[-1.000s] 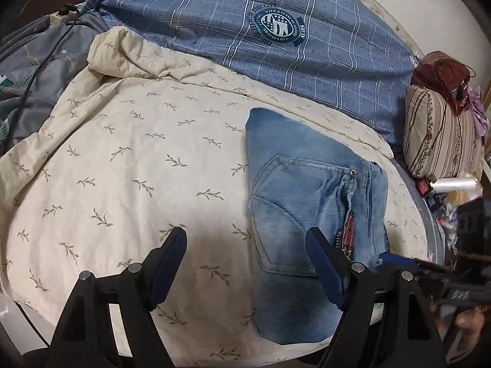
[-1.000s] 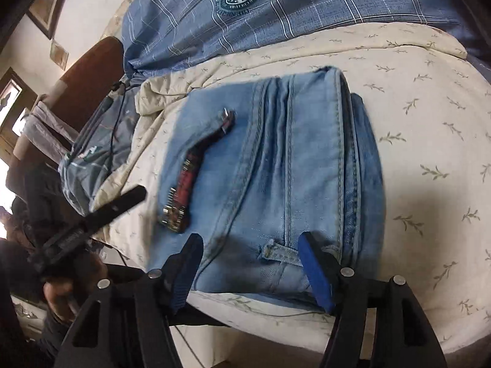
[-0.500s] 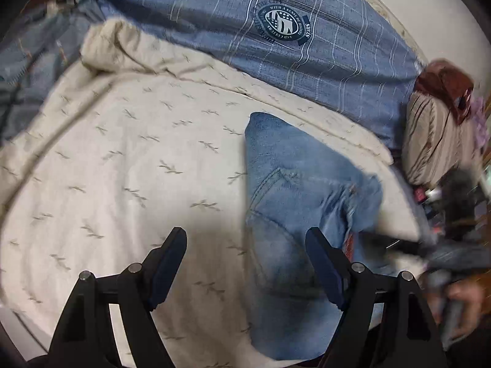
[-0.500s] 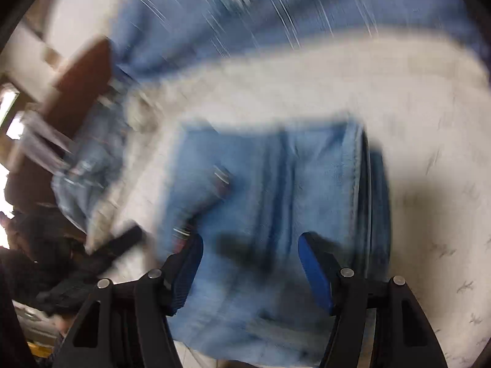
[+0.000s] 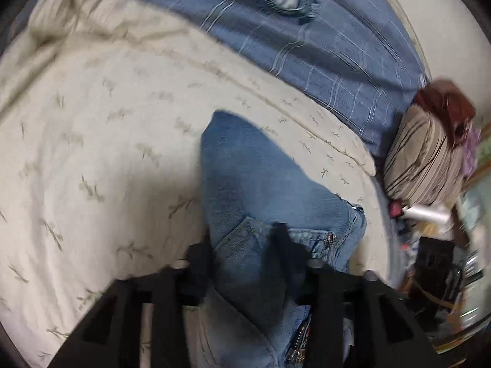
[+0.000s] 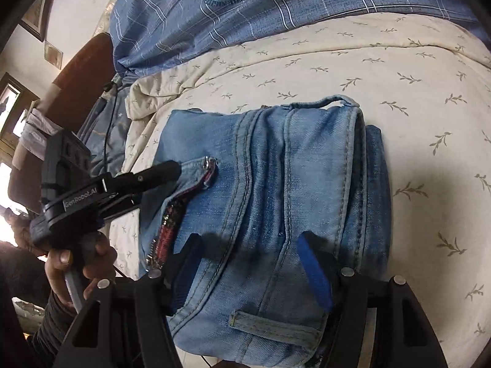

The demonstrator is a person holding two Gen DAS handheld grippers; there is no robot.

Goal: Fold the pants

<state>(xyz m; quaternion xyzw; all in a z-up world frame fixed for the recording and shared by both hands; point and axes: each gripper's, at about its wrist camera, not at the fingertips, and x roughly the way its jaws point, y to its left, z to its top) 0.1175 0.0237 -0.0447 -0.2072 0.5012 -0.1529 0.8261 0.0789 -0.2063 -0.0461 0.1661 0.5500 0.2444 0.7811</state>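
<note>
The blue jeans (image 6: 276, 190) lie folded into a compact block on the cream leaf-print quilt (image 6: 368, 70). In the left wrist view the jeans (image 5: 260, 190) run from the middle down between my left gripper's fingers (image 5: 242, 254), which have closed in on the pocket edge of the denim. The left gripper also shows in the right wrist view (image 6: 159, 173), its tip at the jeans' left edge by the zipper. My right gripper (image 6: 248, 263) is open, its blue pads resting over the waistband end of the jeans.
A blue plaid duvet (image 5: 307, 40) with a round emblem lies behind the quilt. A striped pillow (image 5: 426, 159) and clutter sit at the right of the bed. A brown chair back (image 6: 89, 61) stands to the left.
My left gripper moved right and forward onto the jeans and closed from wide open onto the denim. My right gripper stayed open and slid slightly further over the waistband.
</note>
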